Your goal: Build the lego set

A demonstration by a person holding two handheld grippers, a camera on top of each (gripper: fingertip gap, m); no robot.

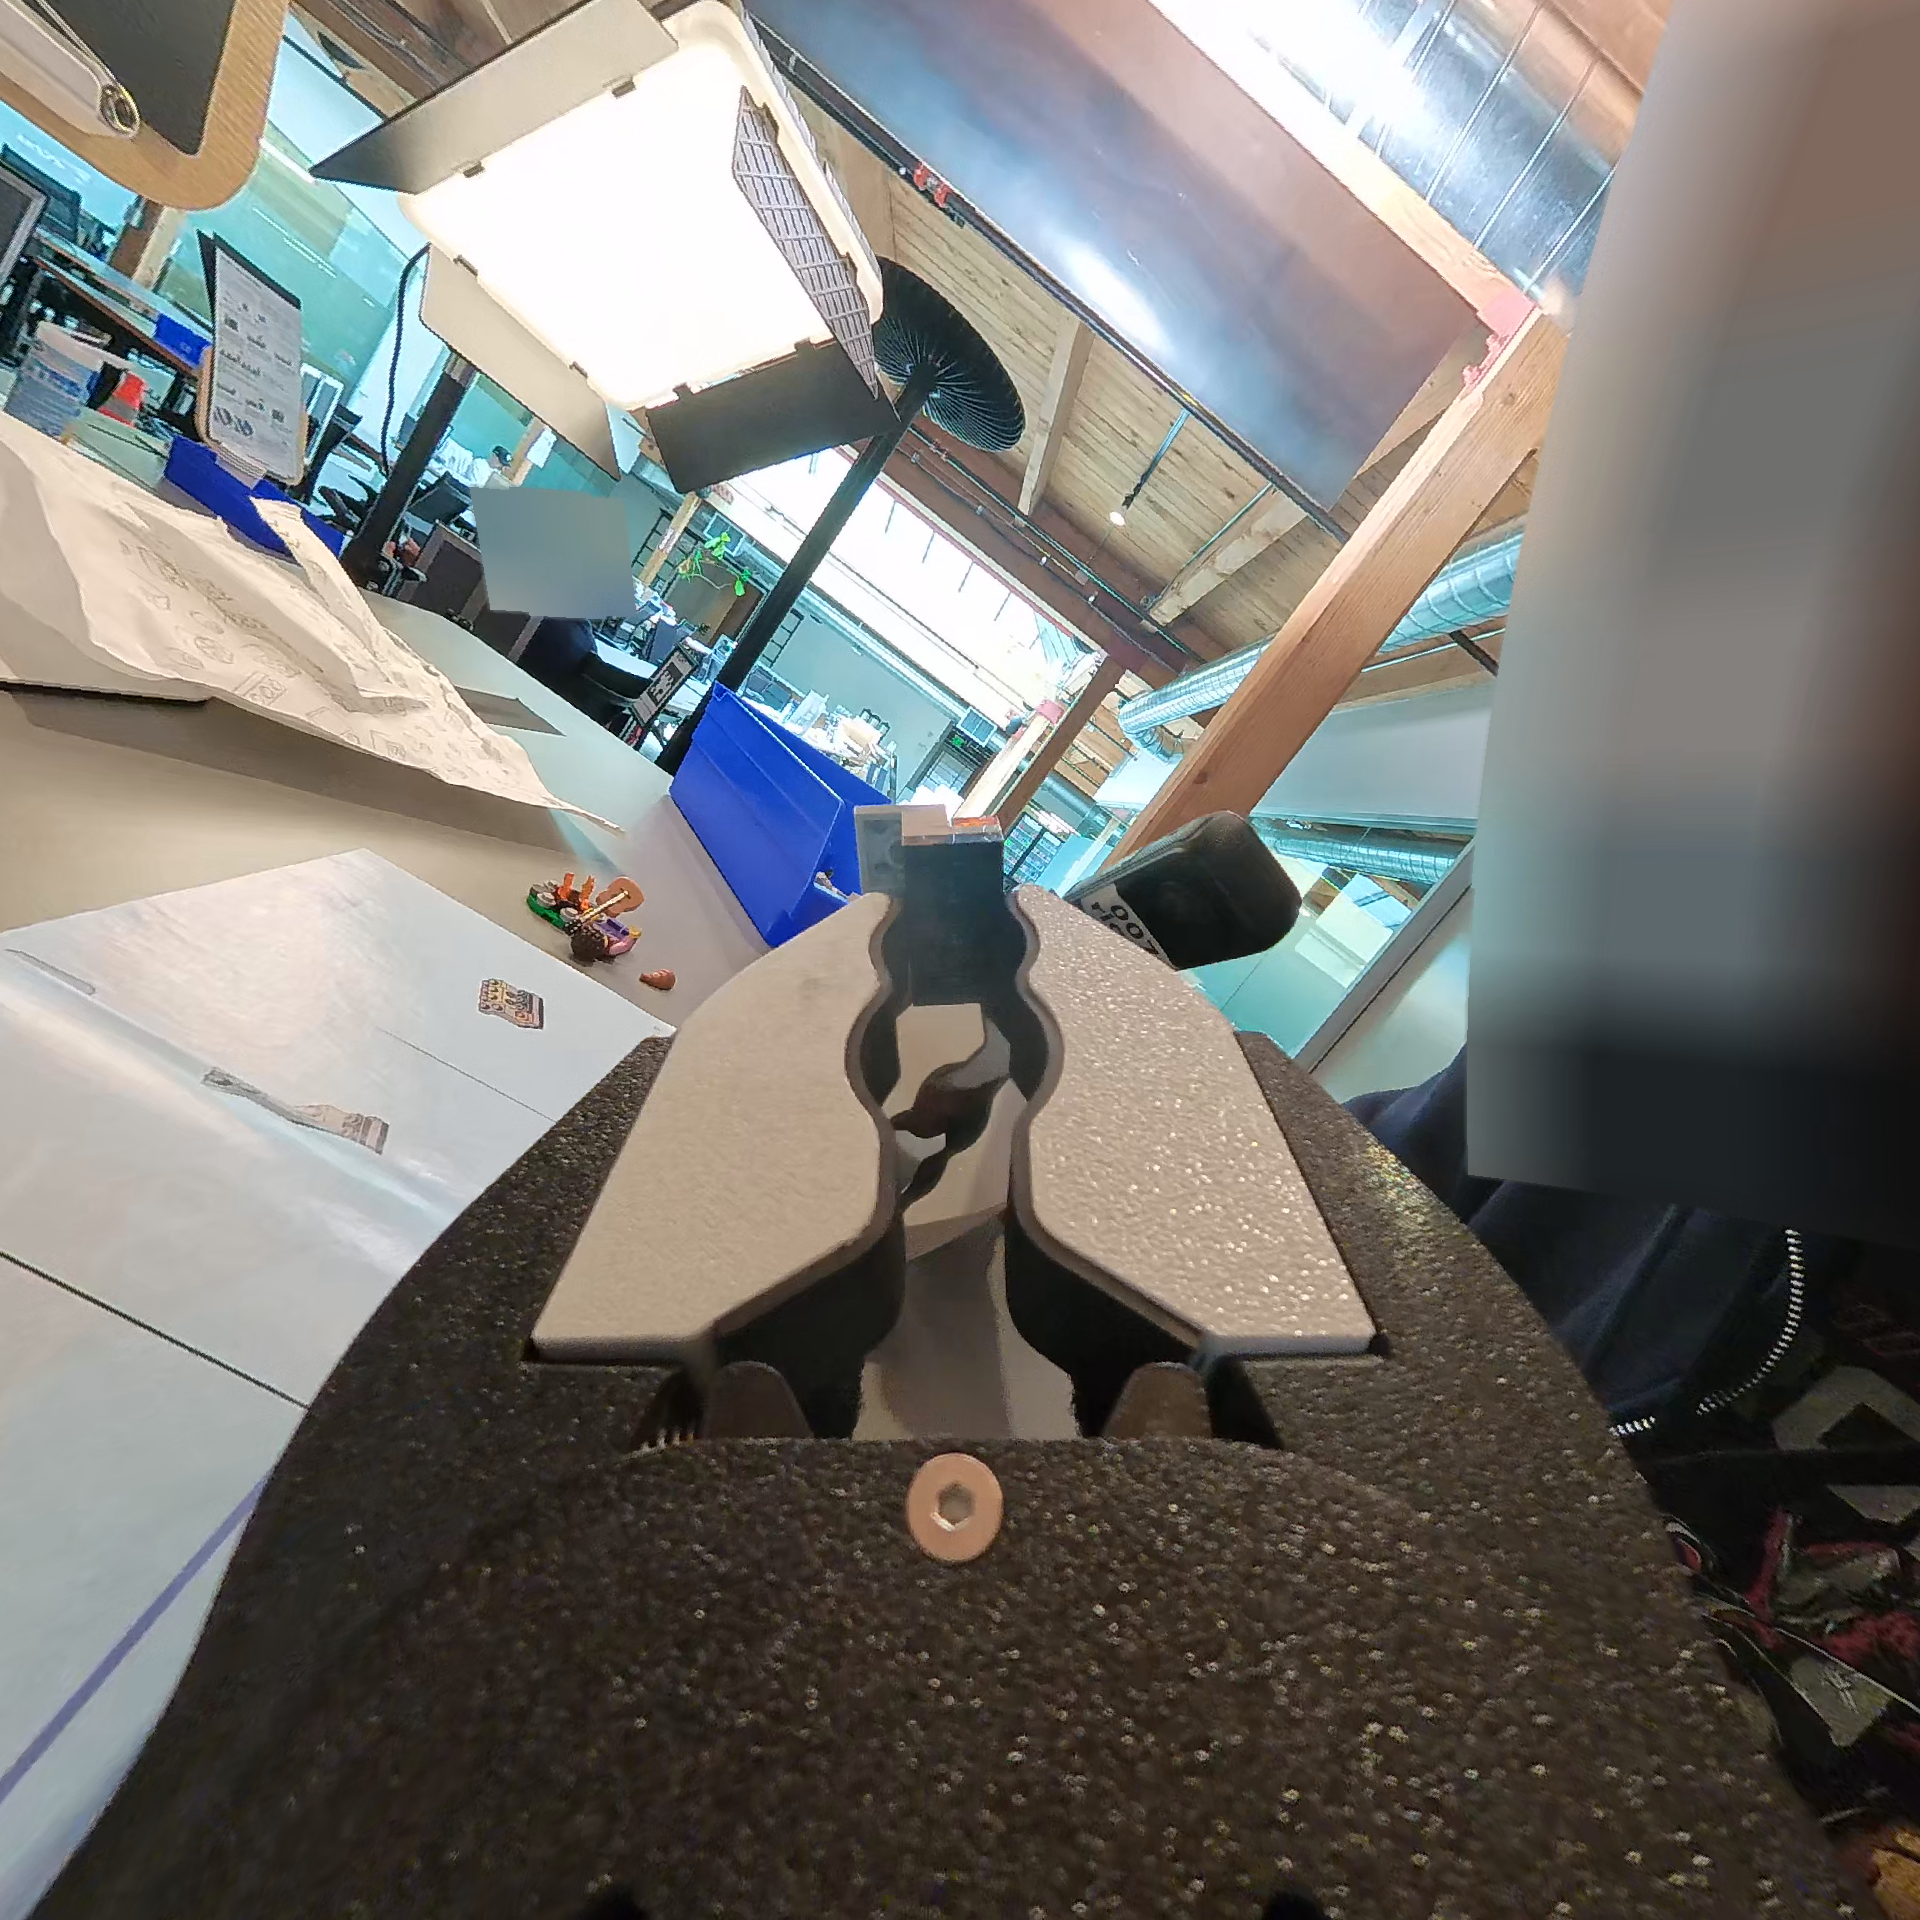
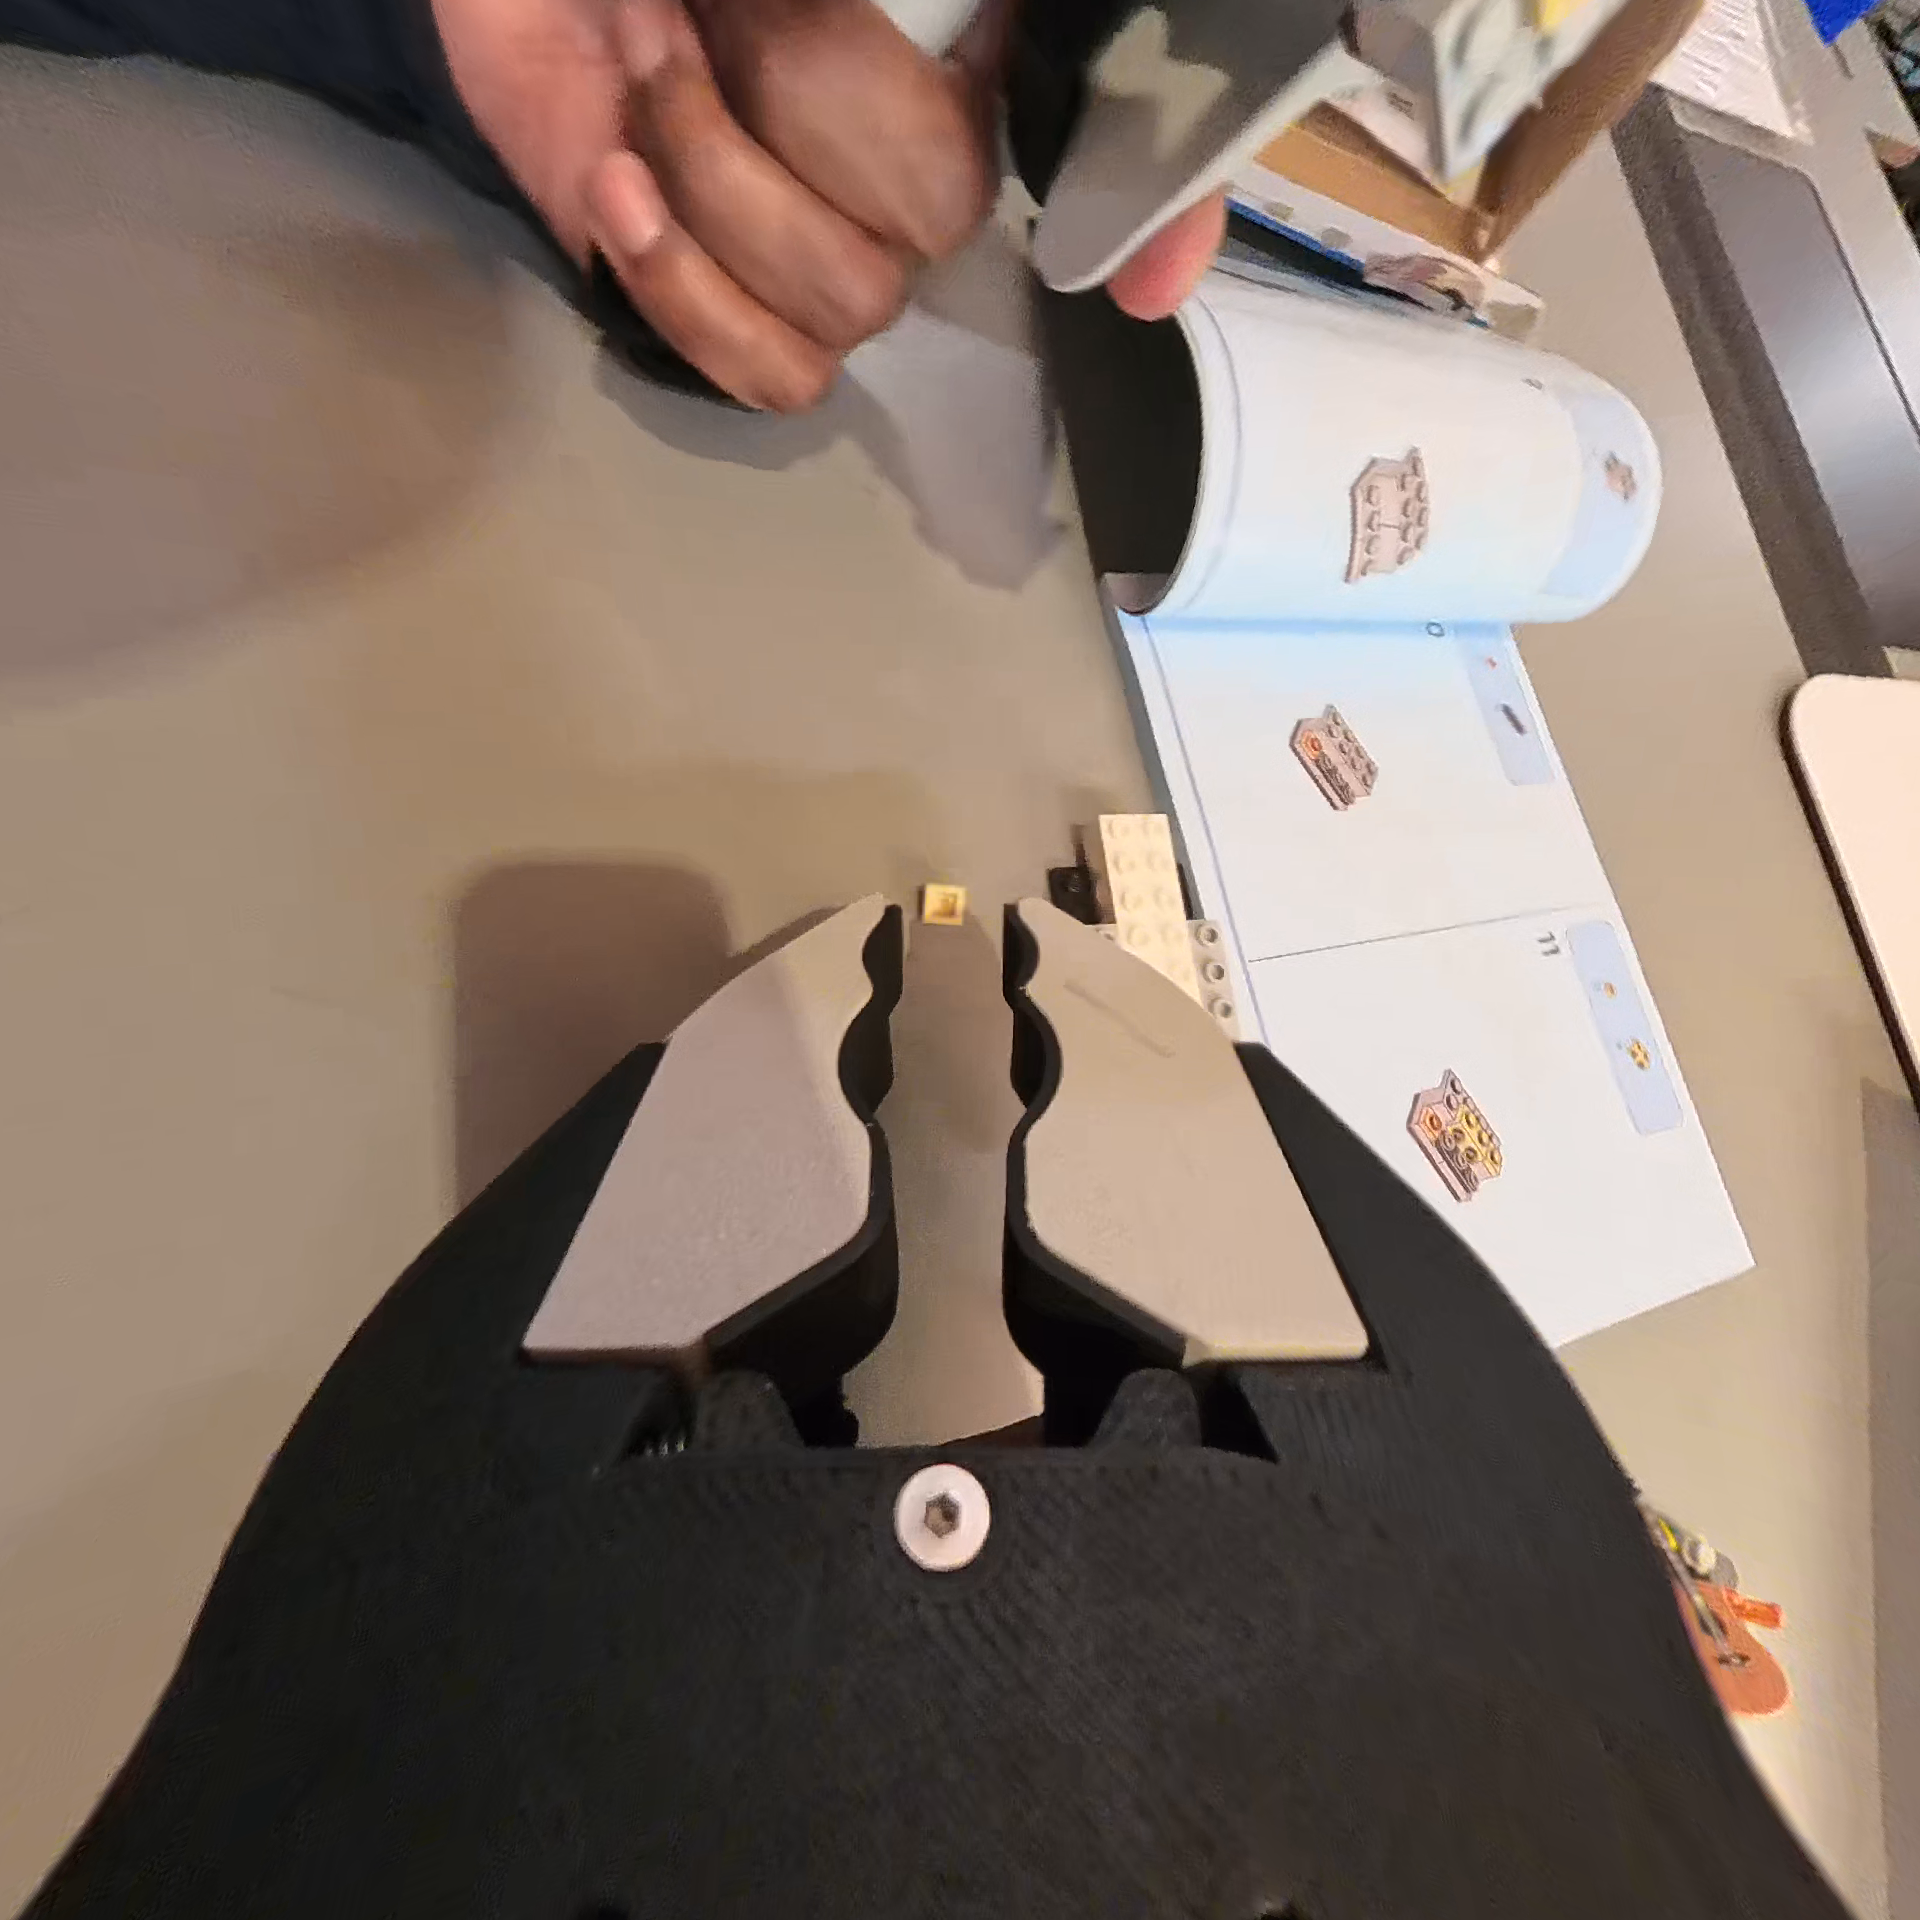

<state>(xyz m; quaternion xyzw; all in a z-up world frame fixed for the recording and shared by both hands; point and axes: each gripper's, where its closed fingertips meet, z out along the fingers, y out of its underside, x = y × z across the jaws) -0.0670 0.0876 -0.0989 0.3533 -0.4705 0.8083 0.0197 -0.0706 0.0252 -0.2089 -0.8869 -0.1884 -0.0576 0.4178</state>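
Dark brick cluster capped in grey and orange, blue bin behind it; tiny yellow tile on the grey table, cream plate, pale-blue booklet

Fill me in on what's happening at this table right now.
A person is working with two handheld grippers over a grey table. The left gripper is raised and clamps a small brick assembly, dark with grey and orange parts on top. The right gripper points down at the table with its jaws apart and nothing between them; a tiny tan square piece lies just past its fingertips. White bricks and an open instruction booklet lie beside it.
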